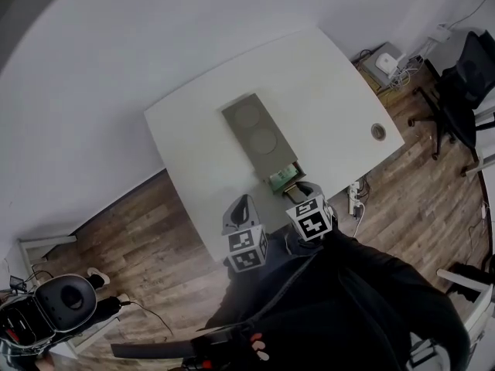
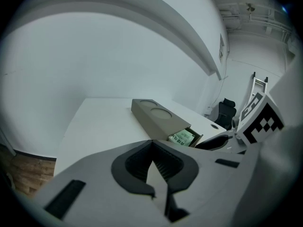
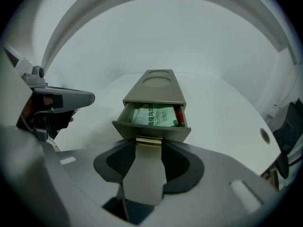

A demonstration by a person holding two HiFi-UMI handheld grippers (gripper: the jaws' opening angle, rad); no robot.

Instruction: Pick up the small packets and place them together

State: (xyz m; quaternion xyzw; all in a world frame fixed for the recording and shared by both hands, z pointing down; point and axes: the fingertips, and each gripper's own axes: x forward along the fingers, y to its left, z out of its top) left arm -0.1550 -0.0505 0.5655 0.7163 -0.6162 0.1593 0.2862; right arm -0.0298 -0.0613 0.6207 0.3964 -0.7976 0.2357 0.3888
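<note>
Packets (image 3: 154, 116), one green, one red, share one drawer (image 3: 151, 131).

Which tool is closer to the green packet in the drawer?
Right. The right tool grips the drawer pull just in front of the green packet. The left tool, shut and empty, is farther off to one side.

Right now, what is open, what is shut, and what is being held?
drawer: pulled open.
green packet: lying inside the drawer.
pull tab: held by the right gripper.
right gripper: shut on the pull tab.
left gripper: shut, holding nothing.
</note>
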